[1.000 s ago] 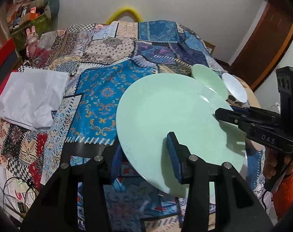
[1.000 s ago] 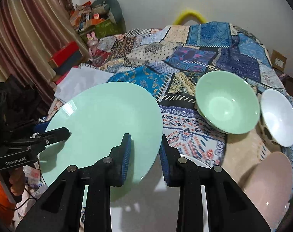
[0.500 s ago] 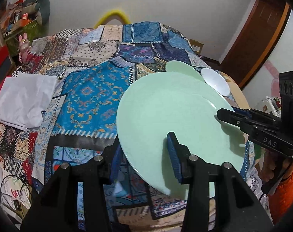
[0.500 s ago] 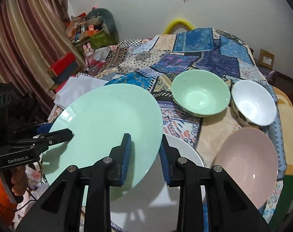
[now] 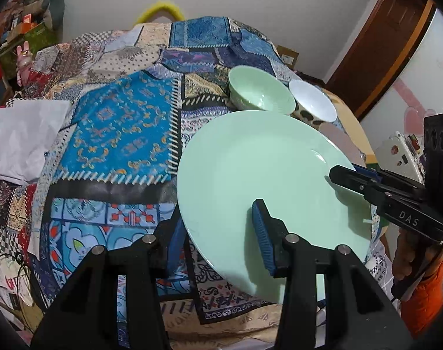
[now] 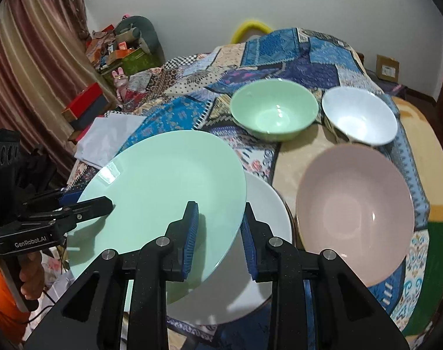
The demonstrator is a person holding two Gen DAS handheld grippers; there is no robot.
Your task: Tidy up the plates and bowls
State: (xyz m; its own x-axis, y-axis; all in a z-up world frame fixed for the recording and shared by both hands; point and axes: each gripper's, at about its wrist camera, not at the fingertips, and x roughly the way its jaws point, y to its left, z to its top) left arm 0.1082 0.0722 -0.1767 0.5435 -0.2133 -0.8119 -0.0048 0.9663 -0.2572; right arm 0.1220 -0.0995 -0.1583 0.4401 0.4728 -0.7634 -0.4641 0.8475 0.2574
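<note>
A large pale green plate (image 5: 262, 175) (image 6: 160, 192) is held in the air between both grippers. My left gripper (image 5: 218, 233) is shut on its near edge, and also shows at the left of the right wrist view (image 6: 84, 207). My right gripper (image 6: 220, 230) is shut on the opposite edge, and shows in the left wrist view (image 5: 355, 180). A white plate (image 6: 268, 218) lies below the green one. A pink bowl (image 6: 355, 218), a green bowl (image 6: 274, 113) (image 5: 259, 93) and a white bowl (image 6: 358, 116) (image 5: 315, 105) rest on the patchwork cloth.
The patchwork cloth (image 5: 119, 128) covers the table. A white folded cloth (image 5: 20, 140) lies at its left edge. Boxes and clutter (image 6: 113, 49) stand by the curtain at the left. A wooden door (image 5: 376, 49) is at the far right.
Both grippers have carried the green plate to the right, over the white plate. The views tilted down, so the bowls and the pink bowl show more fully.
</note>
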